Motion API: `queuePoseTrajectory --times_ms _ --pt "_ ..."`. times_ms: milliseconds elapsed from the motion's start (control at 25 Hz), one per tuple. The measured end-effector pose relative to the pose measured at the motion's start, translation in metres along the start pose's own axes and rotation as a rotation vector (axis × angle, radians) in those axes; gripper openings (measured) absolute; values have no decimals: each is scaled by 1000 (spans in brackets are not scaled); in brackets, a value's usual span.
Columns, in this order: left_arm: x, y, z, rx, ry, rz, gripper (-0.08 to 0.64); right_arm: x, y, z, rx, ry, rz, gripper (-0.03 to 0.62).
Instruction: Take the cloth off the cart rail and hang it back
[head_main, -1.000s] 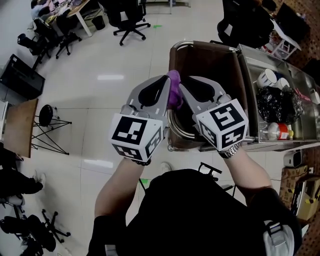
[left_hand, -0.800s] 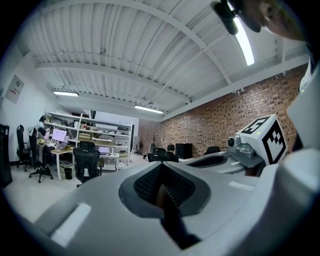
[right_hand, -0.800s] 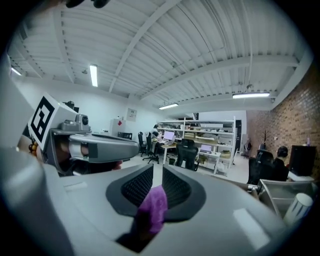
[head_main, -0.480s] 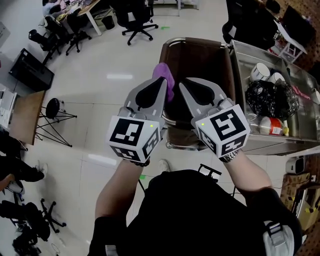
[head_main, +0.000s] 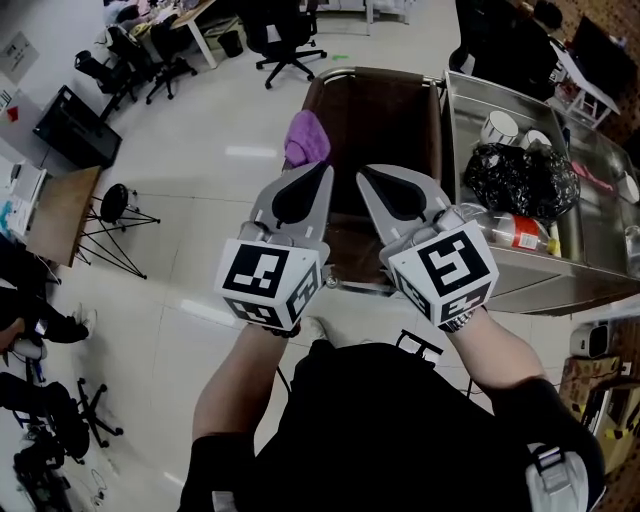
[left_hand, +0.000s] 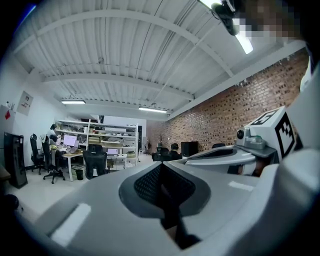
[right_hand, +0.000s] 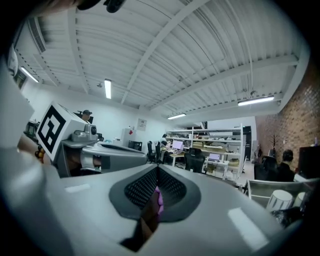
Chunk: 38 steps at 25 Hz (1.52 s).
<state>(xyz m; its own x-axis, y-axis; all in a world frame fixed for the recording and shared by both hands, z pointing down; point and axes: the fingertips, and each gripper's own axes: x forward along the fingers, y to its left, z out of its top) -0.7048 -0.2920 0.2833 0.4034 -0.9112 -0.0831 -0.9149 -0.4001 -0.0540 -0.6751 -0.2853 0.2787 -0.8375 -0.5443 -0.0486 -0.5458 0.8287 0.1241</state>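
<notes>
Crumpled purple cloth (head_main: 307, 140) draped on metal rail (head_main: 372, 71) of brown cart. Left gripper (head_main: 324, 172), right gripper (head_main: 363, 175) apart from cloth, jaws pressed together, empty. Rehanging looks finished.

cloth (head_main: 306, 138): purple, at twelve o'clock
cart (head_main: 375, 110): brown inside, steel-grey rim
left gripper (head_main: 323, 172): grey, black-and-white marker squares
right gripper (head_main: 363, 174): likewise

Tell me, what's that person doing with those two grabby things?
A person holds the left gripper and right gripper in front of a brown cart. The purple cloth hangs on its rail, and neither gripper touches it. The left gripper is shut and empty; the right one's jaws have just been closing, with nothing between them.
</notes>
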Motion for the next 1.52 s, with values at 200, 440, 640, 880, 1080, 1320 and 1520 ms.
queuePoseTrajectory --times_ms 200,440,640,880,1080,1320,1520 --pt "-10 -33 3 18 -2 6 2 -36 5 4 2 -24 7 0" --pt "-36 -39 21 21 -11 -4 2 -47 31 24 -7 -30 6 0" --pt "-60 -52 17 33 -10 -30 2 -62 53 23 -9 -39 -13 0" --pt "-125 -48 -5 38 -24 -59 2 -68 117 5 -13 -42 -43 0" --pt "-173 -31 1 27 -37 -89 2 -59 164 15 -20 -33 -77 0" --pt "-204 -33 8 18 -54 -128 2 -64 197 21 -35 -22 -107 0" --pt "-218 -34 14 5 -66 -155 2 -68 212 23 -45 -8 -131 0"
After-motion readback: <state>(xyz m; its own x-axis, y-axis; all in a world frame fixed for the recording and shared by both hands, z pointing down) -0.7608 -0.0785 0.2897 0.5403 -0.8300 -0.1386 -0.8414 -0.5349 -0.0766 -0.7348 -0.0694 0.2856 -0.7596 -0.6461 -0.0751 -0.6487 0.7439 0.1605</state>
